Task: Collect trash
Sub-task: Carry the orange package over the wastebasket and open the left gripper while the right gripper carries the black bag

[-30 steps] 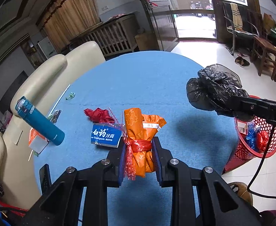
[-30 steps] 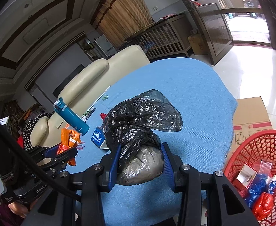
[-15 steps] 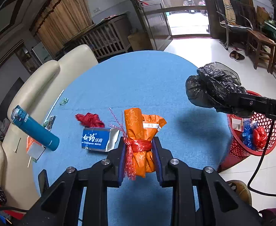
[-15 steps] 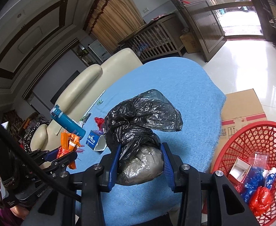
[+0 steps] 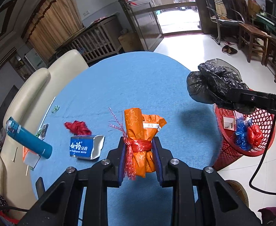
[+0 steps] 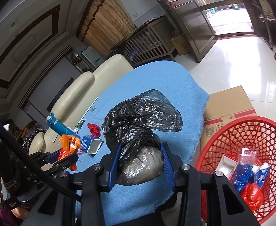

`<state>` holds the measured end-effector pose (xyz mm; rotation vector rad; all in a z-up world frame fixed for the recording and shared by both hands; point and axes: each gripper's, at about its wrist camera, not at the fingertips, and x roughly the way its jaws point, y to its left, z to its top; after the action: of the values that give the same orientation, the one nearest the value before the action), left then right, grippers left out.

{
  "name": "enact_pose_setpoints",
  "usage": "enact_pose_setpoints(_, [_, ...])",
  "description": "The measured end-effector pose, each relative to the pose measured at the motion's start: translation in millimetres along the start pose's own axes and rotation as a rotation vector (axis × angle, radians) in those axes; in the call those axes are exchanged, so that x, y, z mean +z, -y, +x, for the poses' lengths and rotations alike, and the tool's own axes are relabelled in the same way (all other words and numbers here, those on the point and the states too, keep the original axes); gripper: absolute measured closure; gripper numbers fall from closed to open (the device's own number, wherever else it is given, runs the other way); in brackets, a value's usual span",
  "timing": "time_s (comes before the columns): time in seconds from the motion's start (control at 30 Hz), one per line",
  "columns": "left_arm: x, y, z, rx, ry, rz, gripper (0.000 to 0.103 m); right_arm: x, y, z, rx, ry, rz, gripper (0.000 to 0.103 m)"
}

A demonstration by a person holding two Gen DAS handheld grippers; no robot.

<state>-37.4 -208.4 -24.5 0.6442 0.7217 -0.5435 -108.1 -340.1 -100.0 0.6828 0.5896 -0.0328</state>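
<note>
both loads look ready for the red basket [image 6: 251, 141], which stands on the floor just past the right edge of the worktop [image 5: 138, 79]. to do the drop well, carry each bundle until it hangs clearly inside the rim before letting go, and release one at a time so the two claws do not crowd each other over the opening. the black one is closer, so it would sensibly go first.

the right claw [image 6: 140, 162] is pinching a crumpled black plastic bag [image 6: 141, 120], its blue pads pressing the knotted, greyish lower lump while the loose top billows above; it hangs over the worktop's edge, beside the basket. the left claw [image 5: 139, 156] is pressed nearly together on an orange wrapper bundle [image 5: 139, 131], a printed roll tied round the middle with red mesh string, held upright above the blue cloth. the bag is light and floppy, so it may cling to the pads on release.

on the worktop lie a blue toothpaste box [image 5: 85, 147], a red scrap [image 5: 77, 128] and a teal bottle [image 5: 28, 141]; whether the bottle counts as trash is unclear.
</note>
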Motion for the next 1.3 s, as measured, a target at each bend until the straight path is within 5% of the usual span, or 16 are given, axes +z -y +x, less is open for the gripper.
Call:
enact_pose_setpoints(0.33, [16,30,3,-0.067,-0.011,0.04,0.074,0,32,-26,-0.047,0.036,0.044,0.059])
enact_pose_setpoints(0.97, [43,134,5,-0.399,-0.067,0.176,0.074,-7,136,-88,-0.208,0.084,0.252,0.057])
enact_pose_setpoints(1.03, [49,146,5,-0.436,-0.065,0.191,0.069,-8,145,-90,-0.215,0.077,0.285,0.056])
enact_pose_setpoints(1.1, [54,153,6,-0.457,-0.065,0.197,0.041,-9,152,-92,-0.232,0.067,0.308,0.053])
enact_pose_setpoints(1.13, [56,155,6,-0.458,-0.059,0.196,0.035,-10,157,-93,-0.238,0.062,0.326,0.048])
enact_pose_setpoints(1.3, [55,152,7,-0.442,-0.048,0.203,0.033,-13,169,-107,-0.245,0.073,0.359,0.044])
